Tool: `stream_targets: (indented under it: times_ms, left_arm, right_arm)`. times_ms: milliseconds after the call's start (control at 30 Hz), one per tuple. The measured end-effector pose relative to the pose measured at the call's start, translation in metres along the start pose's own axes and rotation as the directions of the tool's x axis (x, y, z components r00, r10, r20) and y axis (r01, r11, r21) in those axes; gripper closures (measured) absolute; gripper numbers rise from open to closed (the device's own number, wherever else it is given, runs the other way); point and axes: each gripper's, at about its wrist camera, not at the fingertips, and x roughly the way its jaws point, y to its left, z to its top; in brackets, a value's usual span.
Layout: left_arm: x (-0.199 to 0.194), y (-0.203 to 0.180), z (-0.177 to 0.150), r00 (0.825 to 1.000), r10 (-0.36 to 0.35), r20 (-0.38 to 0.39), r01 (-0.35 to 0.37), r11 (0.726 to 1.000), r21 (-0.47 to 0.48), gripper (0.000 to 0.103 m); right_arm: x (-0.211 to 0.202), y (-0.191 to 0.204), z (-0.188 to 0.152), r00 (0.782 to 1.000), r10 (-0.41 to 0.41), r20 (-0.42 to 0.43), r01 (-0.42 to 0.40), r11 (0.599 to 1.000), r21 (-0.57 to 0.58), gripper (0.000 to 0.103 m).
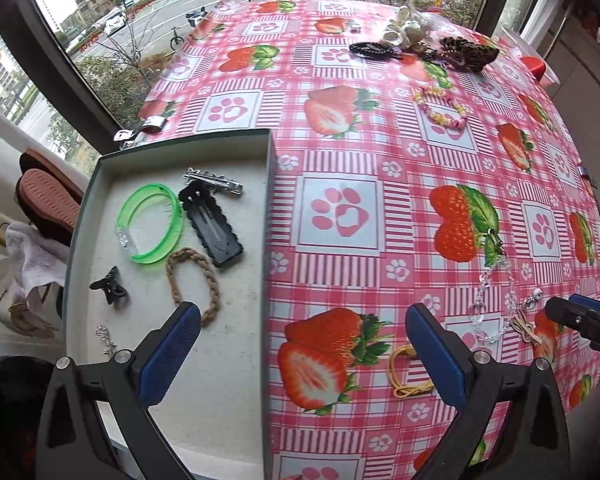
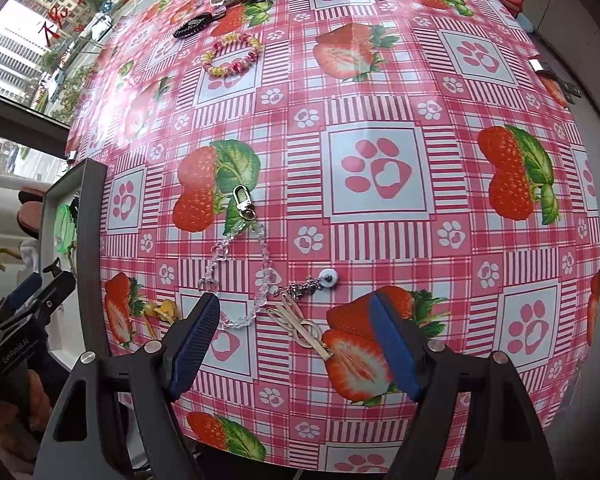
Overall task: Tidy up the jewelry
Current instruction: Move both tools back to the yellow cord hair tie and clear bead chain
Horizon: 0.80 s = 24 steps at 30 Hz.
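Left wrist view: left gripper (image 1: 302, 354) hangs over the tray's right wall, jaws spread wide, nothing betw. them.
Tray: grey tray (image 1: 271, 200) sits at the left edge of the surface (image 1: 380, 184), which has a pink strawberry-and-paw cloth.
In tray: green bangle (image 1: 150, 222), black scalloped clip (image 1: 212, 226), silver clip (image 1: 212, 180), braided tan hair tie (image 1: 194, 284), small black claw clip (image 1: 110, 290), small silver chain (image 1: 106, 338) near the left finger.
On cloth nr left gripper: yellow elastic (image 1: 406, 372) just beside the right finger, partly hidden by it.
Right wrist view: right gripper (image 2: 294, 340) points down at the cloth, jaws open fairly wide, gripping nothing.
Crystal chain: clear bead keychain (image 2: 244, 276) w/ gold clasp lies flat on the cloth; its lower loop and wooden charm (image 2: 300, 322) lie betw. the two fingers, pads not pressing on them.
Far side: pink-yellow bead bracelet (image 2: 230, 58), black coil hair tie (image 2: 192, 24), pile of scrunchies and clips (image 1: 440, 44) further back, still out on the cloth.
Other: person's hand (image 2: 16, 408) holds the left gripper at the frame's left edge.
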Motion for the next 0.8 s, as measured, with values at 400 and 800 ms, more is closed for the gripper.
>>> stream_targets:
  times_ms: [400,800]
  left_arm:
    - [0.030,-0.046,-0.033,0.994,-0.018,-0.112,0.027,0.997,0.077,0.000]
    - [0.053,-0.055,-0.046,0.988,0.008,-0.157,0.005,0.996,0.085,0.000]
  right_arm:
    - [0.006,-0.020,-0.011,0.999,-0.042,-0.012,0.041,0.999,-0.012,0.023]
    - [0.022,-0.006,-0.007,0.999,-0.050,-0.021,0.048,0.996,-0.080,0.026]
